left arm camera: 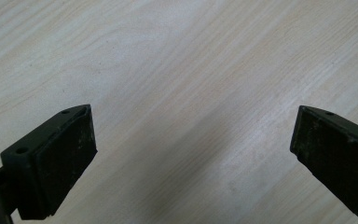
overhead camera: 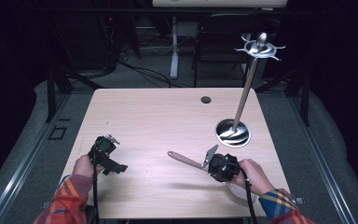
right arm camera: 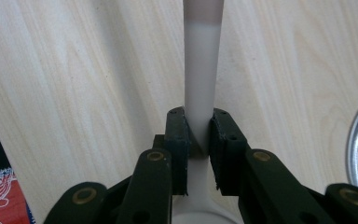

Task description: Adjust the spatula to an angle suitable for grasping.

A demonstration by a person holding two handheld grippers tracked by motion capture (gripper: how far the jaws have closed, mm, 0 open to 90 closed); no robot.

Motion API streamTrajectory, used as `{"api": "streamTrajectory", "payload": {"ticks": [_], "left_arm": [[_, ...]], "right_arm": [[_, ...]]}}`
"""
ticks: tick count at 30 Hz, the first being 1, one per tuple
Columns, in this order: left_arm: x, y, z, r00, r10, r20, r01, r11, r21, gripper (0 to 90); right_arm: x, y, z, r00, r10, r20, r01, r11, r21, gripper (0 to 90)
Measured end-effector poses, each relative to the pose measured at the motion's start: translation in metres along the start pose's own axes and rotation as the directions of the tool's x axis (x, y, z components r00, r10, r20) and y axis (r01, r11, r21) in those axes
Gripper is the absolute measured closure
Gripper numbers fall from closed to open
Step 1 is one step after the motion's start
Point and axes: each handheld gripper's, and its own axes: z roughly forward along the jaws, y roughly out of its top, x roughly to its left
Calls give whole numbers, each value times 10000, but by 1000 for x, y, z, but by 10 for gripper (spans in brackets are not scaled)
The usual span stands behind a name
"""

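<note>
We saw one pale wooden surface (overhead camera: 168, 116), its far edge carrying a small round hole (overhead camera: 206, 99) and its near edge running under the person's two plaid sleeves. Taking the metal stand (overhead camera: 233, 133) as our landmark, most of the surface to its left lay bare, with wide open room between it and the left edge. The stand stood close to the right edge, on a round shiny base with one slim pole rising to a crown of hooks (overhead camera: 260, 48); we counted one stand.

There were two hand-held grippers. The right hand-held gripper (right arm camera: 198, 128) sat just in front of the stand, near the near-right corner of the surface, with its jaws closed on the pale handle of one spatula-like utensil (overhead camera: 185, 160). In the right gripper view the handle ran straight up between the two black pads, which pressed on it from both sides. In the high view the utensil pointed away from the stand toward the middle of the surface, its pinkish end raised a little above the wood.

The left hand-held gripper (left arm camera: 193, 154) was well apart from the stand, by the left edge, with its jaws standing wide and bare wood between them.

We could read no writing or brand anywhere.
</note>
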Motion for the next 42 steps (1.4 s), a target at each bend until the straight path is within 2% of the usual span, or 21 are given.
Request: {"api": "streamTrajectory", "payload": {"ticks": [2,7,8,9,20,21,22,23,24,26,27,28,29,30,31,32,33,36,37,39,42], "left_arm": [[0,0,0,10000,-17,1,17,10000,-9,2],[0,0,0,10000,-14,-1,14,10000,-2,2],[0,0,0,10000,-14,-1,14,10000,-2,2],[0,0,1,10000,-12,16,12,10000,-7,2],[0,0,1,10000,-10,31,10,10000,14,2],[0,0,1,10000,-16,30,16,10000,13,2],[0,0,1,10000,-46,58,46,10000,2,2],[0,0,1,10000,-46,58,46,10000,2,2],[0,0,1,10000,-16,42,16,10000,7,3],[0,0,1,10000,-14,28,13,10000,24,2],[0,0,1,10000,-12,28,12,10000,23,2],[0,0,1,10000,-20,39,20,10000,9,2],[0,0,1,10000,-15,25,15,10000,36,2],[0,0,1,10000,-15,25,15,10000,36,2],[0,0,1,10000,-13,20,13,10000,41,2],[0,0,1,10000,-15,26,15,10000,43,2],[0,0,1,10000,-3,-6,3,10000,61,3],[0,0,1,10000,-19,31,18,10000,69,2],[0,0,1,10000,-19,31,18,10000,69,3],[-1,0,1,10000,-21,26,21,10000,55,3],[0,0,1,10000,16,-11,-16,10000,83,3]], "right_arm": [[-4,-2,-4,9995,277,126,-273,9991,-329,786],[-12,-6,-13,9947,926,447,-892,9933,-734,786],[-12,-6,-13,9947,926,447,-892,9933,-734,786],[-14,-7,-16,9915,1168,575,-1115,9898,-884,786],[-25,-12,-23,9731,2036,1075,-1883,9725,-1367,786],[-26,-13,-25,9715,2043,1200,-1886,9734,-1302,786],[-29,-15,-27,9663,2249,1252,-2062,9675,-1461,786],[-29,-15,-27,9663,2249,1252,-2062,9675,-1461,786],[-30,-17,-28,9577,2527,1376,-2287,9588,-1687,786],[-31,-18,-30,9543,2601,1468,-2350,9572,-1688,785],[-32,-19,-30,9489,2781,1490,-2478,9493,-1935,786],[-34,-20,-32,9455,2838,1598,-2526,9486,-1905,786],[-36,-22,-35,9358,3148,1584,-2775,9353,-2195,785],[-36,-22,-35,9358,3148,1584,-2775,9353,-2195,785],[-38,-23,-36,9318,3226,1667,-2838,9333,-2199,786],[-40,-25,-39,9247,3414,1683,-2990,9251,-2340,785],[-41,-27,-40,9199,3514,1741,-3071,9215,-2377,785],[-44,-30,-42,9123,3725,1698,-3247,9110,-2541,785],[-44,-30,-42,9123,3725,1698,-3247,9110,-2541,785],[-46,-32,-45,9006,3968,1774,-3430,8996,-2704,785],[-48,-34,-46,8974,4050,1750,-3504,8953,-2751,785]]}}
